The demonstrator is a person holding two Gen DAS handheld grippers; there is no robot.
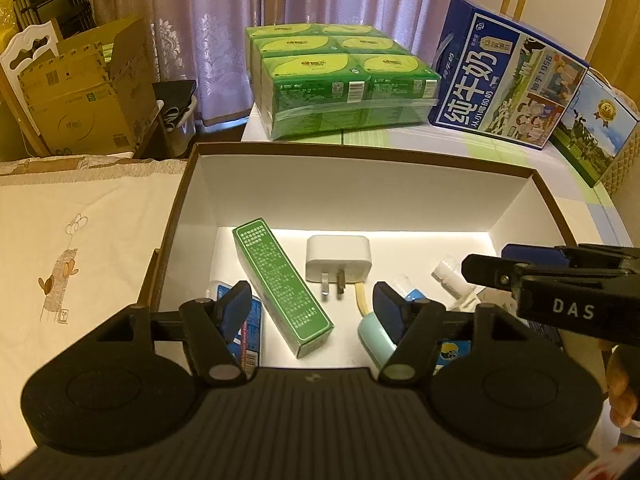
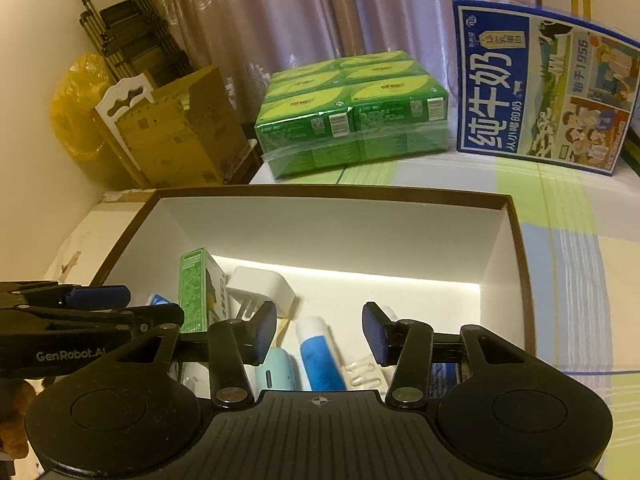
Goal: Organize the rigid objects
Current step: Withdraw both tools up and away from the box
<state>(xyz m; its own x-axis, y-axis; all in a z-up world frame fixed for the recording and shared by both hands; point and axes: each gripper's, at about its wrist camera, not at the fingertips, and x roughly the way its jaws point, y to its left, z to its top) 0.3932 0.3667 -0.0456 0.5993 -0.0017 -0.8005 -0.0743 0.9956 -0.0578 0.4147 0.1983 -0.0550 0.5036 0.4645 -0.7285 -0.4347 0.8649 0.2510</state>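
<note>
An open box with a brown rim (image 1: 360, 156) (image 2: 320, 192) and white walls holds the items. A long green carton (image 1: 284, 284) (image 2: 196, 292) lies beside a white plug charger (image 1: 338, 258) (image 2: 260, 288). Nearer lie a mint-green case (image 1: 374, 338) (image 2: 276, 372) and a blue-and-white tube (image 2: 320, 360). My left gripper (image 1: 310, 300) hangs open over the green carton, its pads clear of it. My right gripper (image 2: 320, 328) is open above the tube without touching it. In the left wrist view the right gripper (image 1: 520, 276) reaches in from the right.
Behind the box stand a wrapped block of green tissue packs (image 1: 340, 88) and a blue milk carton (image 1: 508, 80). An open cardboard box (image 1: 80, 92) sits at the back left. A cream cloth (image 1: 80, 240) lies left of the box, a striped cloth (image 2: 560, 280) right.
</note>
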